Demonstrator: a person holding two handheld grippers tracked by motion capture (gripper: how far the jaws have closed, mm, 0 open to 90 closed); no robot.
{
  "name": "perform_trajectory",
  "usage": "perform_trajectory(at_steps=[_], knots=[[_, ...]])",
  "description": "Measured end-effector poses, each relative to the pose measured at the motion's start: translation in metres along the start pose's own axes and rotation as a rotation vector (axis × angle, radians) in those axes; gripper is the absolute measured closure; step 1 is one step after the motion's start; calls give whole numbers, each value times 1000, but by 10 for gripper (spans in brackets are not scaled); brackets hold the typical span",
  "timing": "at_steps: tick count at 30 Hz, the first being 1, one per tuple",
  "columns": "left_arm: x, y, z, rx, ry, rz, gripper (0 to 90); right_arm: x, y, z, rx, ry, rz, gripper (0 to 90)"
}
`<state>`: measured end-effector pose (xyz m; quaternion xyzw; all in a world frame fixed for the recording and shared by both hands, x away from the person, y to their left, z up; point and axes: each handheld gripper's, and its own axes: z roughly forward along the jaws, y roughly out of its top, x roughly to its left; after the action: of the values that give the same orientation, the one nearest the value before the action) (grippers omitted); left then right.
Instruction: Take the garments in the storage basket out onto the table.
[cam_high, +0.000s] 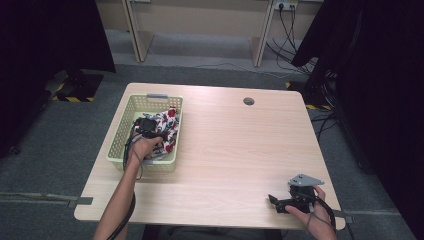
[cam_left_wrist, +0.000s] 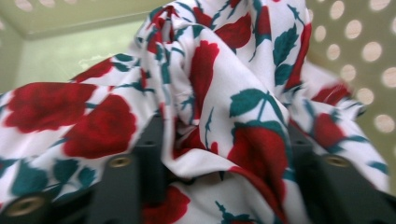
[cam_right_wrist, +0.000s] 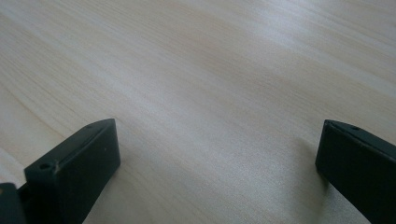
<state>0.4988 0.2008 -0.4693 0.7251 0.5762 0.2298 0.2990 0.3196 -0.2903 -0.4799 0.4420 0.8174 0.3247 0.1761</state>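
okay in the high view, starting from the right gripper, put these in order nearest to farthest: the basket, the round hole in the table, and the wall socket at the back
From the right gripper, at the table's near right corner:
1. Round hole, toward the table's far edge, middle.
2. Basket, on the table's left side, holding the flowered cloth.
3. Wall socket, on the far wall, beyond the table.

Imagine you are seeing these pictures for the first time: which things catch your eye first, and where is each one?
First comes the white cloth with red roses, bunched inside the pale green perforated basket at the table's left side. The left gripper reaches into that basket, a fold of the cloth bunched between its jaws. Near the table's front right corner, the right gripper rests in the person's hand, its jaws wide apart over bare wood.
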Motion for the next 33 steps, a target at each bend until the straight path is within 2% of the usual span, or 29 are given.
perform_trajectory(at_steps=[2,3,6,13,21,26,31,33], knots=[[1,0,-1,2,9,23,577,0,0,0,0,0,0,2],[-1,1,-1,1,23,48,616,0,0,0,0,0,0,2],[-5,2,-2,13,44,90,675,0,0,0,0,0,0,2],[-1,4,-4,12,19,63,682,0,0,0,0,0,0,2],[1,9,-12,-1,4,60,702,0,0,0,0,0,-1,2],[3,12,-20,-16,5,80,708,0,0,0,0,1,-1,2],[5,17,-28,-29,2,64,708,0,0,0,0,1,-1,2],[4,19,-32,-30,-12,56,709,0,0,0,0,1,-1,2]])
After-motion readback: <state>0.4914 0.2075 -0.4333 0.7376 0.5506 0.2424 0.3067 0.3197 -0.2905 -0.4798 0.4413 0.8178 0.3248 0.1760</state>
